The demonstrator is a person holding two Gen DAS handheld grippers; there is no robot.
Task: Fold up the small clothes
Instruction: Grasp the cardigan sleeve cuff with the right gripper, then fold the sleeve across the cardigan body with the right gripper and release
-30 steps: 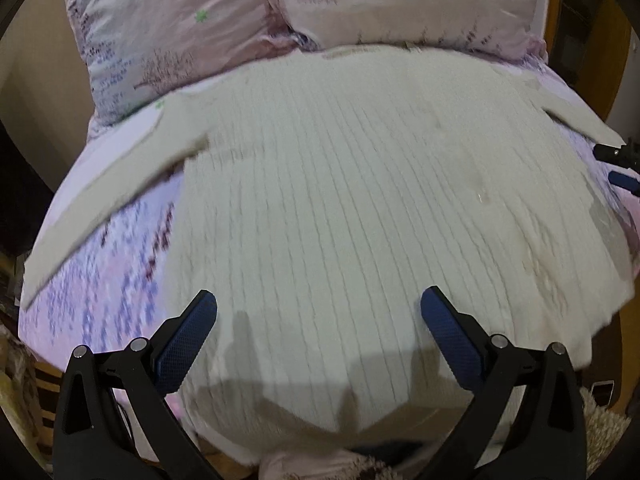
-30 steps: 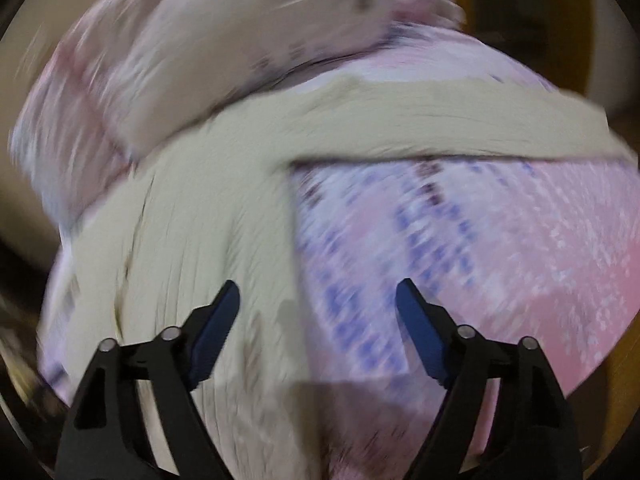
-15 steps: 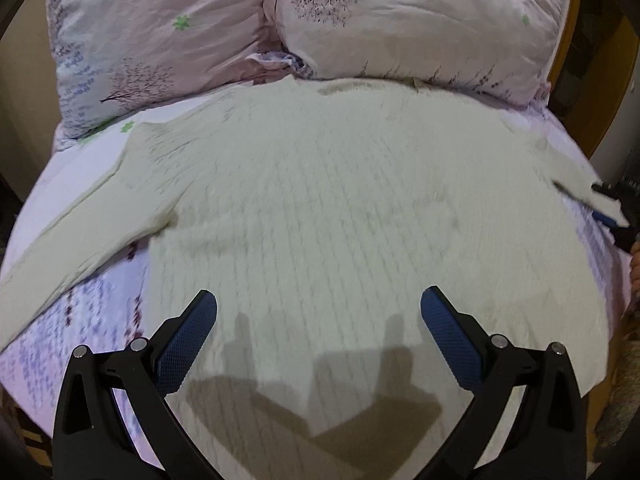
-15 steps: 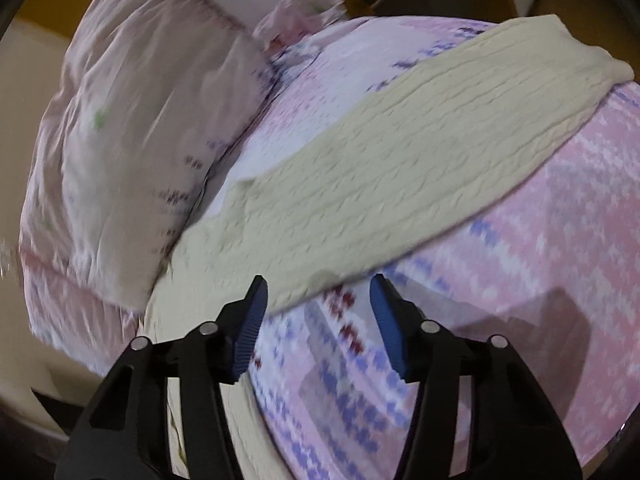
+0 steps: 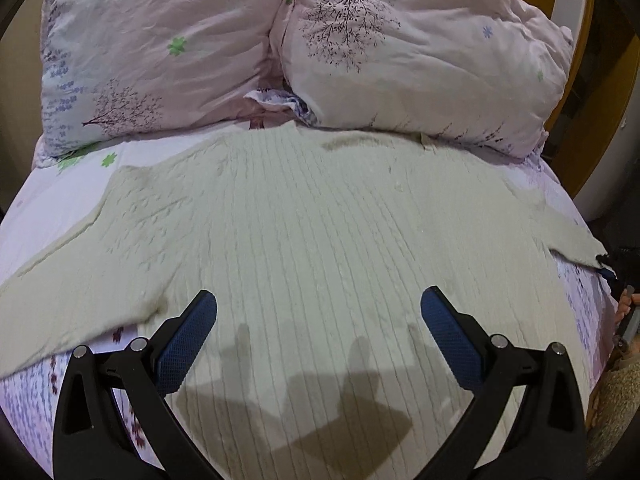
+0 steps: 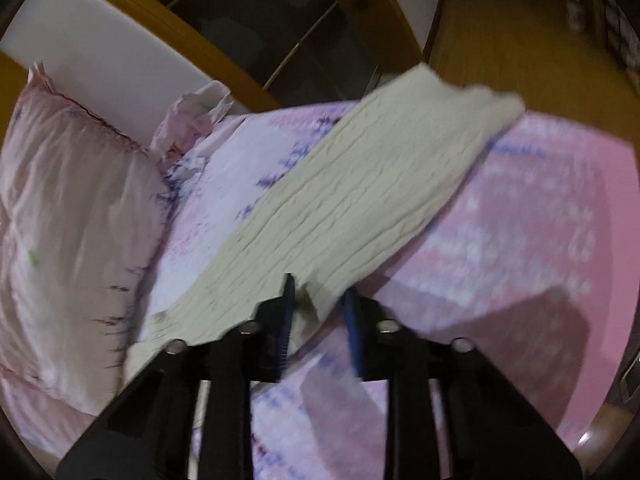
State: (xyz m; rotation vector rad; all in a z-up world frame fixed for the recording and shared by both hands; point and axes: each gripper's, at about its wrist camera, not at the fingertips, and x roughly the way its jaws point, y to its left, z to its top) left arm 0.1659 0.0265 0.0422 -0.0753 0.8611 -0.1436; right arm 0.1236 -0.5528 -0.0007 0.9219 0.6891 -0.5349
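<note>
A cream cable-knit sweater [image 5: 320,240] lies flat on the bed, neck toward the pillows, sleeves spread left and right. My left gripper [image 5: 318,312] is open and empty, hovering over the sweater's lower body. My right gripper [image 6: 318,300] is shut on the sweater's right sleeve [image 6: 360,200], pinching its near edge; the sleeve runs up and right to its cuff. In the left wrist view the right gripper [image 5: 610,268] shows at the far right edge, at the sleeve end.
Two pink floral pillows [image 5: 160,52] [image 5: 420,60] lean at the head of the bed. The pink patterned bedsheet [image 6: 540,220] covers the mattress. A wooden bed frame [image 6: 200,40] and wooden floor [image 6: 520,40] lie beyond the bed's right side.
My right gripper has closed from open onto the sleeve edge. My left gripper has shifted forward toward the pillows and stays open.
</note>
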